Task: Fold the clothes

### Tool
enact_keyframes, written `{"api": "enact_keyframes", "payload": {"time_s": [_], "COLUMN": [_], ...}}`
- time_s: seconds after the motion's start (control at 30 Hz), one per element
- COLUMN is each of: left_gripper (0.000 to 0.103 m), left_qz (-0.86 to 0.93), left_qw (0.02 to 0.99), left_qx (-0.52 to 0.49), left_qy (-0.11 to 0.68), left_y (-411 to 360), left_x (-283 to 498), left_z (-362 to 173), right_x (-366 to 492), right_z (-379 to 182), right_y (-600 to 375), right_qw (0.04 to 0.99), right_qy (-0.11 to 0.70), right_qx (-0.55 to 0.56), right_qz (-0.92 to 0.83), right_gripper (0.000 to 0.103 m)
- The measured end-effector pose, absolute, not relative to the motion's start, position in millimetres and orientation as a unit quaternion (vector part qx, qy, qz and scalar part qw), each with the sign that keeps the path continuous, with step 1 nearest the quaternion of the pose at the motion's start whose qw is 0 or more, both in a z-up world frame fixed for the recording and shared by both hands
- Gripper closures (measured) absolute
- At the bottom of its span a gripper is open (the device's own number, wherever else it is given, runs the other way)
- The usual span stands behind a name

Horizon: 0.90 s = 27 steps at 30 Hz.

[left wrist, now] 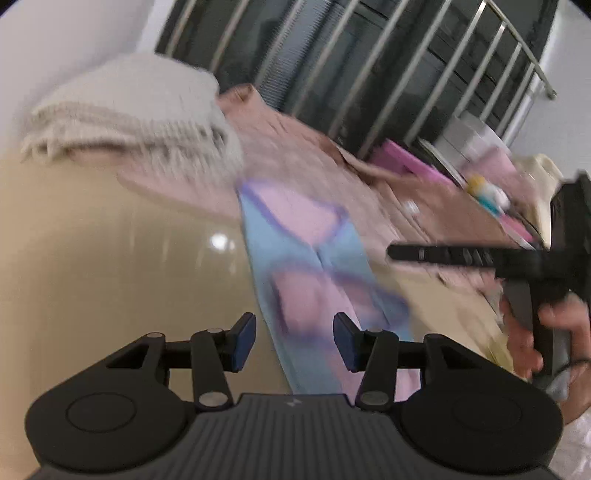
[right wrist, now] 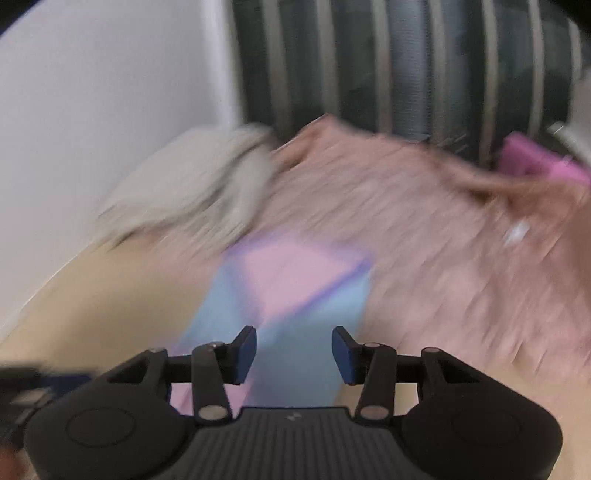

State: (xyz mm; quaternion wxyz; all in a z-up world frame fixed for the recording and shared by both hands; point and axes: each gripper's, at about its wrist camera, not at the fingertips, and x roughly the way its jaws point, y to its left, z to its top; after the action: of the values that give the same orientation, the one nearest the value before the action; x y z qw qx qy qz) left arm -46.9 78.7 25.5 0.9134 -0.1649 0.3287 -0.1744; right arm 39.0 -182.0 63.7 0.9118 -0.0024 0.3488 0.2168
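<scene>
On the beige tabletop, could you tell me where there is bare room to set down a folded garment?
The beige tabletop is bare left of the blue-and-pink garment and below the grey knit. A smaller strip shows right of the garment. It is crowded further back, where the pink fuzzy garment and small items lie.

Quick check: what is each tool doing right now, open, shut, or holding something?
Left tool: open, holding nothing; the blue and pink garment lies beyond it.
Right tool: open, holding nothing, above the same garment.

white wall (left wrist: 66, 33), barred dark window (left wrist: 369, 66), glossy beige tabletop (left wrist: 110, 258).
</scene>
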Motion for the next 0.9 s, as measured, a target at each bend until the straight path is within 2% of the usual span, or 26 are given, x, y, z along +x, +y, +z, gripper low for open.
{"api": "enact_keyframes", "payload": {"time_s": [0.07,0.1,0.13,0.17,0.23,0.4,0.43,0.5,0.57,0.6,0.63,0.67,0.7,0.77,0.9], "left_gripper": [0.057,0.060,0.067,0.082,0.090,0.092,0.090,0.076,0.056,0.051,0.043,0.034,0.031,0.031,0.031], "left_qz": [-0.192,-0.196,-0.198,-0.200,-0.208,-0.235,-0.239,-0.247,-0.264,-0.272,-0.279,-0.284,-0.279,-0.269,-0.311], "left_qw": [0.908,0.907,0.906,0.904,0.902,0.894,0.895,0.901,0.919,0.926,0.932,0.935,0.935,0.923,0.877], "left_qx": [-0.174,-0.169,-0.163,-0.156,-0.145,-0.137,-0.135,-0.127,-0.065,-0.029,0.018,0.073,0.129,0.226,0.341], "left_qy": [0.328,0.332,0.338,0.343,0.349,0.356,0.351,0.335,0.286,0.259,0.230,0.201,0.177,0.156,0.132], "left_y": [72.7,67.7,63.4,59.0,52.9,52.1,54.3,61.2,60.7,59.5,54.4,47.1,37.0,14.2,-8.9], "left_x": [-57.4,-58.7,-58.9,-59.1,-62.1,-88.9,-97.7,-117.0,-142.8,-156.1,-169.6,-183.2,-193.9,-204.3,-208.4], "left_z": [17.0,13.5,10.5,7.5,4.3,2.8,2.8,5.5,15.8,21.3,24.1,25.2,23.3,11.3,-15.4], "right_x": [6.4,-7.6,-16.0,-24.2,-39.8,-80.3,-90.9,-112.3,-136.2,-149.3,-162.5,-177.9,-187.5,-199.4,-199.0], "right_z": [46.8,38.6,30.5,22.4,9.4,9.0,11.6,16.9,23.7,27.9,32.0,33.0,31.0,25.0,-0.7], "right_y": [-190.0,-192.7,-192.8,-192.9,-193.1,-199.0,-200.7,-204.3,-209.7,-213.3,-216.9,-217.3,-214.1,-204.6,-181.5], "right_qw": [0.899,0.895,0.892,0.890,0.899,0.910,0.911,0.911,0.916,0.919,0.920,0.916,0.905,0.878,0.829], "right_qy": [0.359,0.361,0.365,0.368,0.359,0.352,0.349,0.343,0.311,0.281,0.250,0.216,0.199,0.182,0.176], "right_qx": [0.018,0.028,0.032,0.037,0.040,0.042,0.033,0.014,-0.025,-0.055,-0.085,-0.127,-0.174,-0.255,-0.373], "right_qz": [0.249,0.261,0.264,0.267,0.249,0.213,0.218,0.229,0.253,0.271,0.289,0.313,0.333,0.362,0.378], "right_gripper": [0.064,0.074,0.080,0.082,0.093,0.096,0.096,0.094,0.078,0.058,0.048,0.048,0.048,0.048,0.050]}}
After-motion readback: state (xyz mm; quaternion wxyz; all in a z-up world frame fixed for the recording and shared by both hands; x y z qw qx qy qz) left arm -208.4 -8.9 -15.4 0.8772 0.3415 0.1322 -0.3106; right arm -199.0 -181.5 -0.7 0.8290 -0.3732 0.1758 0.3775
